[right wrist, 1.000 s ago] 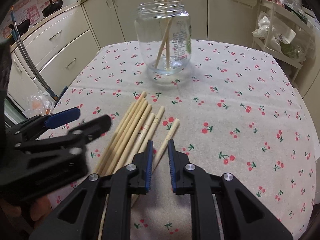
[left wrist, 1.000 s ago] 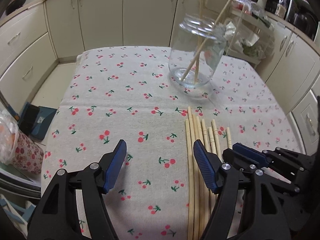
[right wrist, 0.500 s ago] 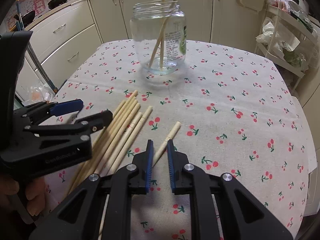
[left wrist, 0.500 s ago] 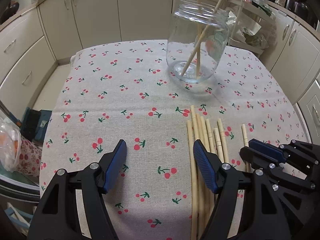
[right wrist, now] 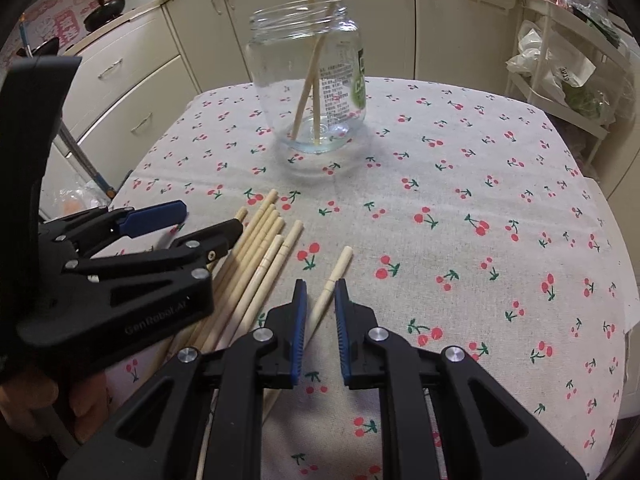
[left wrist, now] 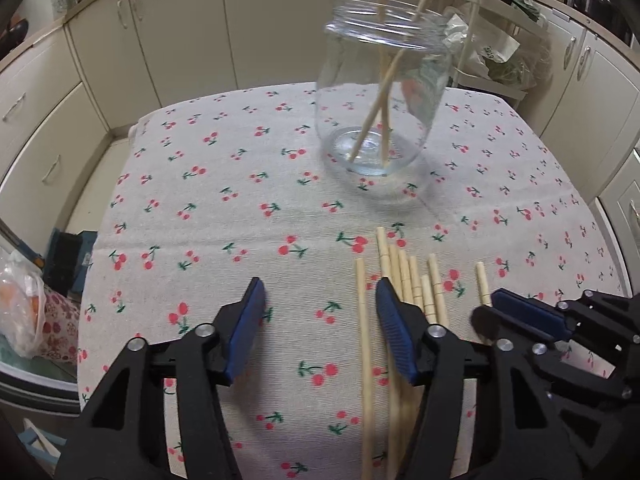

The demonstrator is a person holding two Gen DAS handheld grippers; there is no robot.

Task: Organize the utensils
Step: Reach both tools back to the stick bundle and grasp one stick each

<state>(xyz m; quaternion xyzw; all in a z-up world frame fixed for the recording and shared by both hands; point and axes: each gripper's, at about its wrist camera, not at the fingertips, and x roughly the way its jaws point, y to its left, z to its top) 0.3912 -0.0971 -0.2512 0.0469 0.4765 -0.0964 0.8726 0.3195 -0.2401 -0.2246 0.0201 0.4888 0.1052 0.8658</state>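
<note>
A clear glass jar (left wrist: 380, 92) (right wrist: 308, 80) stands at the far side of the cherry-print tablecloth (left wrist: 240, 184) with two chopsticks leaning in it. Several wooden chopsticks (left wrist: 404, 280) (right wrist: 260, 252) lie side by side near the front. One chopstick (right wrist: 334, 276) (left wrist: 482, 284) lies apart to their right. My right gripper (right wrist: 320, 300) (left wrist: 516, 308) straddles this single chopstick with its jaws slightly apart, not clamped. My left gripper (left wrist: 320, 312) (right wrist: 192, 220) is open and empty, hovering over the left edge of the bundle.
Cream kitchen cabinets (left wrist: 160, 40) surround the table. A wire rack with bags (right wrist: 560, 60) stands at the right. A plastic bag (left wrist: 20, 300) and a blue box (left wrist: 68, 256) sit on the floor at the left, below the table edge.
Both grippers have moved forward, toward the jar. The single chopstick has been drawn away from the bundle to the right. The right jaws stay narrow around it.
</note>
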